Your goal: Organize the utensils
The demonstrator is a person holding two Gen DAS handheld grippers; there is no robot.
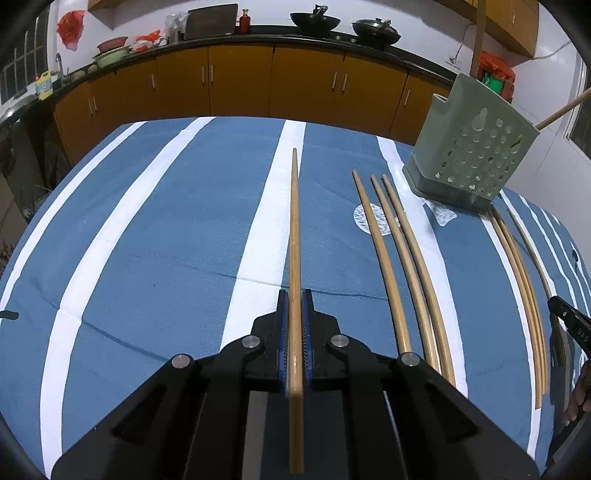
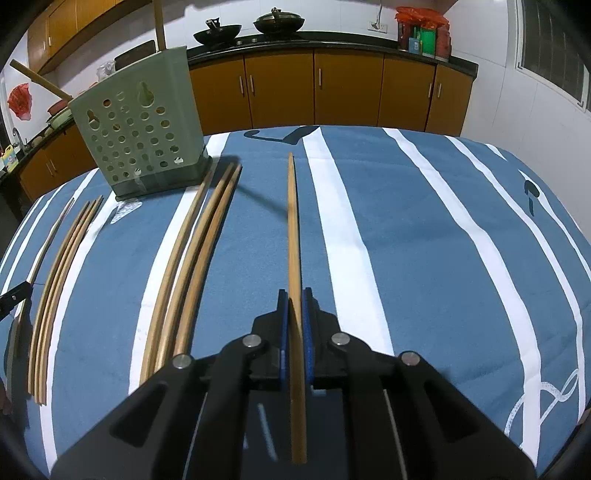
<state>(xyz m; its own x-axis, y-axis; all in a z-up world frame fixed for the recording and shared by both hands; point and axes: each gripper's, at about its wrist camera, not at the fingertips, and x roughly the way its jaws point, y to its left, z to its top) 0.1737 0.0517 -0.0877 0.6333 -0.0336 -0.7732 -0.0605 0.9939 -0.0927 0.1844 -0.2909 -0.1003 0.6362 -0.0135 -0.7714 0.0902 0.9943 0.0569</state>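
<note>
Left wrist view: the left hand-held gripper [image 1: 294, 314] pinches one chopstick [image 1: 294, 221] pointing far across the striped table [image 1: 166, 221], with loose chopsticks [image 1: 402, 266] right of it near a green holder [image 1: 469, 155]. Right wrist view: the right hand-held gripper [image 2: 294, 314] pinches another chopstick [image 2: 292, 229].

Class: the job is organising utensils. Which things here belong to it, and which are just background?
Belong: left tool and right tool, each shut on a chopstick; loose chopsticks; green holder.
Background: woks, striped cloth, cupboards.
</note>
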